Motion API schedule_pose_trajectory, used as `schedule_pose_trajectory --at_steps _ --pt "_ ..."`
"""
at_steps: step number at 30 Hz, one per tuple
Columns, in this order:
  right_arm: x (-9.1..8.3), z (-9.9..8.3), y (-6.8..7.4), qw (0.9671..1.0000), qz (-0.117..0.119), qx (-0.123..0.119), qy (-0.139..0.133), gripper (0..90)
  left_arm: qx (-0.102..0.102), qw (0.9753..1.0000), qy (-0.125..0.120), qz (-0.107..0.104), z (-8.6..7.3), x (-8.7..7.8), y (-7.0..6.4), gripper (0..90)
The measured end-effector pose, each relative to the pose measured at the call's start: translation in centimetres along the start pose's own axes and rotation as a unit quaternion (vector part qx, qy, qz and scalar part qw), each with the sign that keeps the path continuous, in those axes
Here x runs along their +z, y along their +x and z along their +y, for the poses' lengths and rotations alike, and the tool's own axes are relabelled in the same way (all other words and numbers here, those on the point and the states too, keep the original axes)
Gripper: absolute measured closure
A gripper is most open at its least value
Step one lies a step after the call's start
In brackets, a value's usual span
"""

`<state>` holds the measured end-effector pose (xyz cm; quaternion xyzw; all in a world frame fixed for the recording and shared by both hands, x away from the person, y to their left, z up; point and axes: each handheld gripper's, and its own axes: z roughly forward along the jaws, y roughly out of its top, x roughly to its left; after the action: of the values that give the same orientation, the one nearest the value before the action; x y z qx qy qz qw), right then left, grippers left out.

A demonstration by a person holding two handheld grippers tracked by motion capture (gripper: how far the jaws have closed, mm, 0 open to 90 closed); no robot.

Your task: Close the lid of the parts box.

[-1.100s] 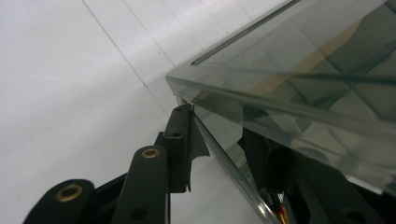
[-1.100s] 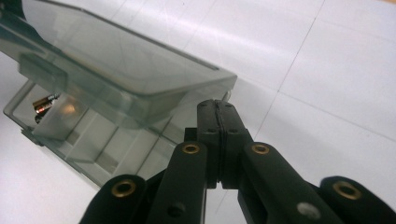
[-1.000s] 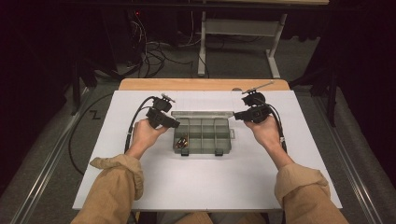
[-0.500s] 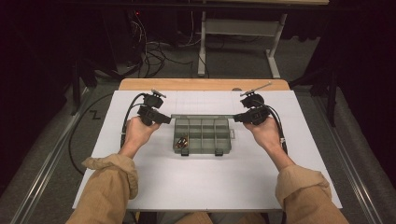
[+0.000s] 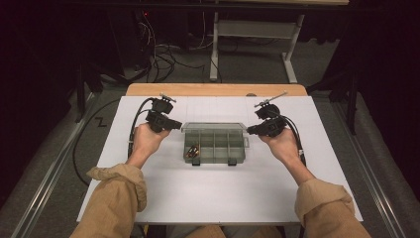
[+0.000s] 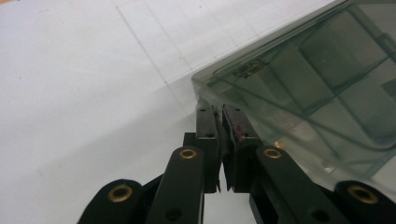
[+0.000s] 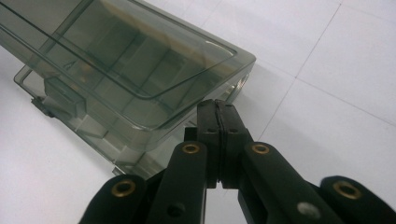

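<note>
Nearest the person, two tan sleeves (image 5: 116,198) come in over the white table (image 5: 218,198), each hand carrying a gripper. The left gripper (image 6: 220,119) has its jaws pressed together with nothing between them, the tips resting against a corner of the box's clear lid; the right gripper (image 7: 218,112) is likewise clenched on nothing, its tips at the opposite end of that lid. Between them, mid-table, sits the compartment organiser box (image 5: 215,144), a smoky translucent plastic case with its lid (image 5: 214,127) raised toward the far side. Its long axis runs left to right across the table, latches (image 5: 232,161) facing the person, hinge side pointing away. It looks light, stiff and smooth-walled, so likely slippery and apt to skid; the thin lid edge or the end walls seem the best places to grip. Small dark and reddish items (image 5: 192,151) lie in a near-left compartment. Beyond the table, cables trail on the floor.
</note>
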<state>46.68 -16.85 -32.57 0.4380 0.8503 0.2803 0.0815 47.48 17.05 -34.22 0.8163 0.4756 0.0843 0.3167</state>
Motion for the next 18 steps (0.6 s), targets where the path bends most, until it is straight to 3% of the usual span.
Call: schedule_pose_trajectory --at_steps 13,18 --pt "0.46 -0.72 0.02 0.9999 0.008 -0.001 0.01 90.0 0.006 1.0 0.002 -0.006 -0.07 -0.04 -0.63 85.0" --pt "0.33 -0.75 0.06 0.9999 0.011 -0.005 -0.001 90.0 0.012 0.9999 0.004 -0.007 -0.26 -0.02 -0.81 84.8"
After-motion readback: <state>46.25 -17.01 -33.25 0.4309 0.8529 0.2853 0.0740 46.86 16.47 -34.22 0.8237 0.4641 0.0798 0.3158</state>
